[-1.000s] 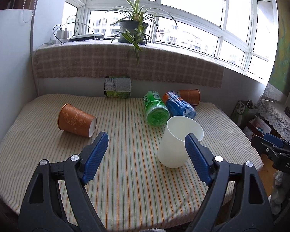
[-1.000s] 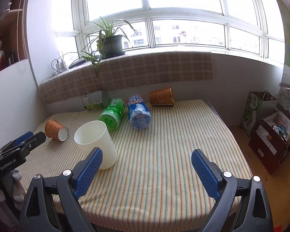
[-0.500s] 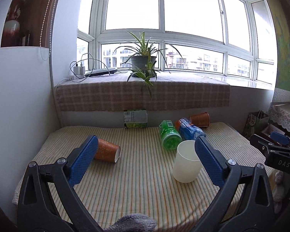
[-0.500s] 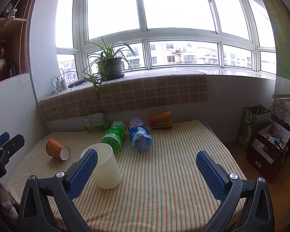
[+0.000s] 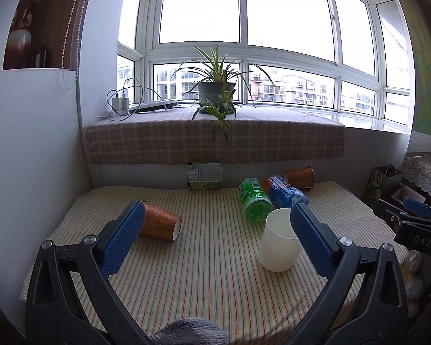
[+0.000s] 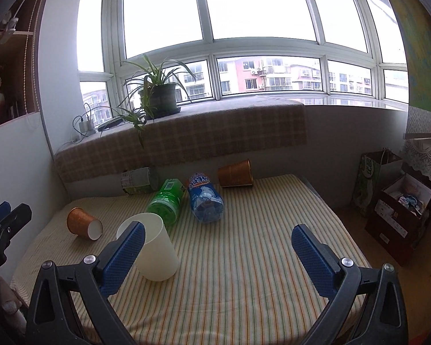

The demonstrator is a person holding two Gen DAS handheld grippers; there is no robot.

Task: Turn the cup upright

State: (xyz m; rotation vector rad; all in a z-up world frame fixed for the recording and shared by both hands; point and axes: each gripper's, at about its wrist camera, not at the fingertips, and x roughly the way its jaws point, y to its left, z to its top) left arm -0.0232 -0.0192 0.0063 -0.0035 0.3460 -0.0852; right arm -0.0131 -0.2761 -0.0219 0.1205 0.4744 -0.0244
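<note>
Already upright: white cup (image 5: 278, 243) stands mouth-up, just beside right pad of spread left tongs (image 5: 215, 241); right tongs (image 6: 215, 258) spread too.

A green bottle (image 5: 254, 202) and a blue bottle (image 5: 286, 194) lie side by side on the striped cloth (image 5: 209, 258). A carton (image 5: 204, 176) lies by the wall. A potted plant (image 5: 215, 93) stands on the sill.

A: Any readable text?
B: "DAS" in pale letters on the black clamp body of the right gripper (image 5: 416, 231), seen from the left wrist.
A: The bottles?
B: Blue plastic bottle lying on its side (image 6: 204, 198) has a red-and-white logo, illegible. Green plastic bottle (image 5: 254, 199) shows a barcode, digits too small.
</note>
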